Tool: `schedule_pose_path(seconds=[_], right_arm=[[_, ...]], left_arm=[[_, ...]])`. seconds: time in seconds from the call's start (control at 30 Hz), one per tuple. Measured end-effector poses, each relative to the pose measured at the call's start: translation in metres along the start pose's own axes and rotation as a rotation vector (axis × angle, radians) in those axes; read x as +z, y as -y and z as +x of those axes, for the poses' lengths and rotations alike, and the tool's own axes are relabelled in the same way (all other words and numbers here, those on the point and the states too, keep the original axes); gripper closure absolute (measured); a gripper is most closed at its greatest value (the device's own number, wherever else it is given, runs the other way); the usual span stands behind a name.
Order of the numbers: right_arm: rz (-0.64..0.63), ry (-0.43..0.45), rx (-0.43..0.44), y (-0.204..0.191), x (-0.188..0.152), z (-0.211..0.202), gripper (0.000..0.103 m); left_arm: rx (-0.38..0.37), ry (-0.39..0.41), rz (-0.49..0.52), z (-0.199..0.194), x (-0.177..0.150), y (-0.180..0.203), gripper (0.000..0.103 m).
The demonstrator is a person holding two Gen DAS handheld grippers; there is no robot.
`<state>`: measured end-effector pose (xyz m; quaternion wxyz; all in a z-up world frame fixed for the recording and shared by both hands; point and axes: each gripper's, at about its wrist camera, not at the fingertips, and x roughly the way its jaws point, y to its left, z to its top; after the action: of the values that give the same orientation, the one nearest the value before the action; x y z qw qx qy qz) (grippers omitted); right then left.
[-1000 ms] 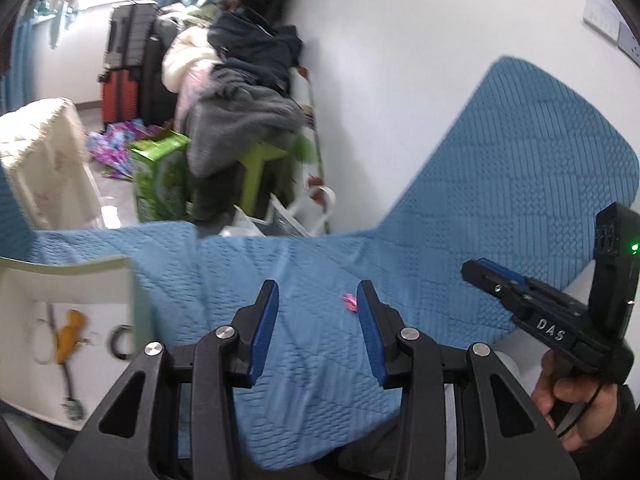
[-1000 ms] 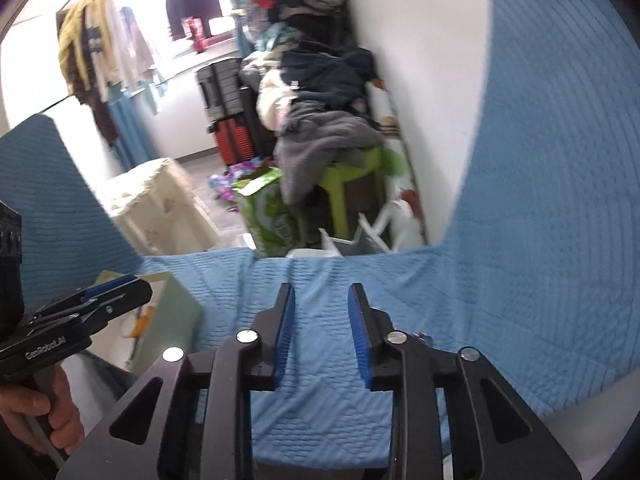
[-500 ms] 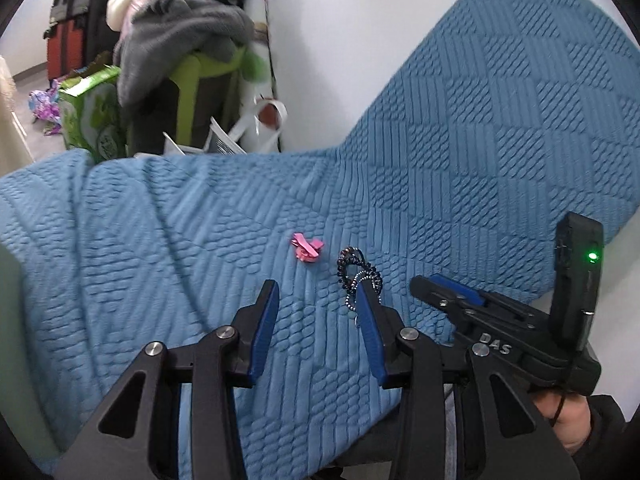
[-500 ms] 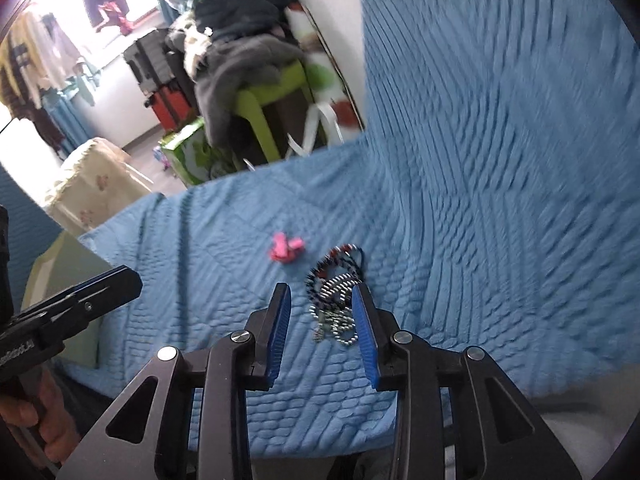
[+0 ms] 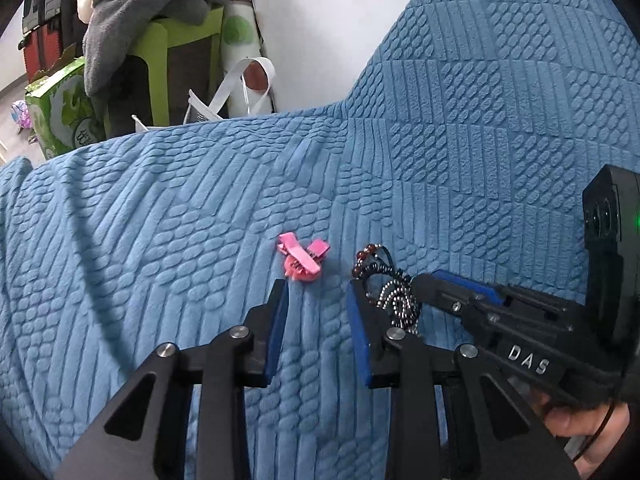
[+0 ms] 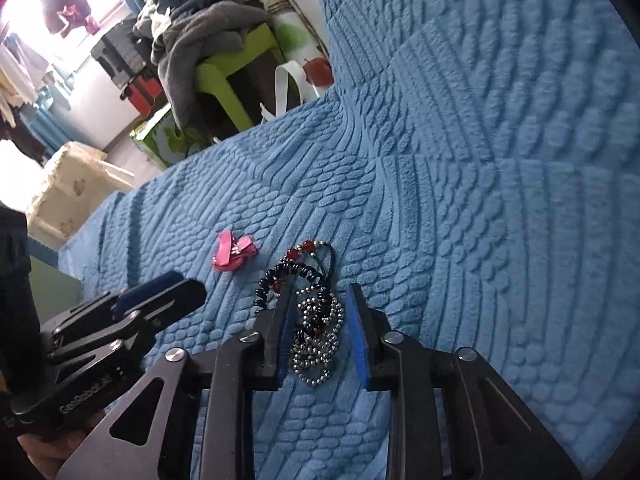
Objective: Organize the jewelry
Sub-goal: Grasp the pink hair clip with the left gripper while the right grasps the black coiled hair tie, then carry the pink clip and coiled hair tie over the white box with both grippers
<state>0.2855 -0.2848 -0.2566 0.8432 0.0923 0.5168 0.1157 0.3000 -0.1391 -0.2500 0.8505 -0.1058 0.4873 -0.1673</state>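
Observation:
A pink hair clip (image 5: 302, 260) lies on the blue quilted blanket (image 5: 160, 220). To its right sits a tangle of bead chains and a black coiled band (image 5: 384, 276). My left gripper (image 5: 316, 286) hovers low with its tips just short of the clip; its jaws are closing with nothing between them. My right gripper (image 6: 319, 290) straddles the bead tangle (image 6: 316, 320), jaws closing, and the right pad stands apart from the beads. The clip (image 6: 234, 254) lies left of it. Each view shows the other gripper from the side: the right gripper (image 5: 440, 288) and the left gripper (image 6: 188, 284).
Past the blanket's far edge stand a green stool (image 5: 160, 40) piled with grey clothes, a green carton (image 5: 60, 108), a rolled mat (image 5: 240, 20) and a white bag strap (image 5: 240, 80). A pale green box side (image 6: 52, 288) shows at left. A hand (image 5: 580, 424) holds the right gripper.
Both grippers came down and tilted toward the blanket. The clip and the bead tangle came into view and now lie at the fingertips. Both pairs of jaws have narrowed.

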Motion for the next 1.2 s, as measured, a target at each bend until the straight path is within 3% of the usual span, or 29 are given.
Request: schedule_pose_path(seconds=[0.53, 0.63, 0.73, 1.2], right_arm=[[-0.033, -0.057, -0.041, -0.007, 0.004, 0.026, 0.086], [-0.048, -0.064, -0.054, -0.01, 0.005, 0.029, 0.093], [-0.059, -0.056, -0.059, -0.013, 0.005, 0.028, 0.095], [-0.09, 0.022, -0.034, -0.034, 0.0, 0.003, 0.095]], left_arm=[[0.07, 0.002, 0.099, 0.027, 0.016, 0.009, 0.072], [0.067, -0.005, 0.093, 0.029, 0.017, 0.008, 0.083], [0.065, 0.006, 0.086, 0.029, 0.018, 0.008, 0.083], [0.06, 0.074, -0.017, -0.026, -0.001, -0.016, 0.084]])
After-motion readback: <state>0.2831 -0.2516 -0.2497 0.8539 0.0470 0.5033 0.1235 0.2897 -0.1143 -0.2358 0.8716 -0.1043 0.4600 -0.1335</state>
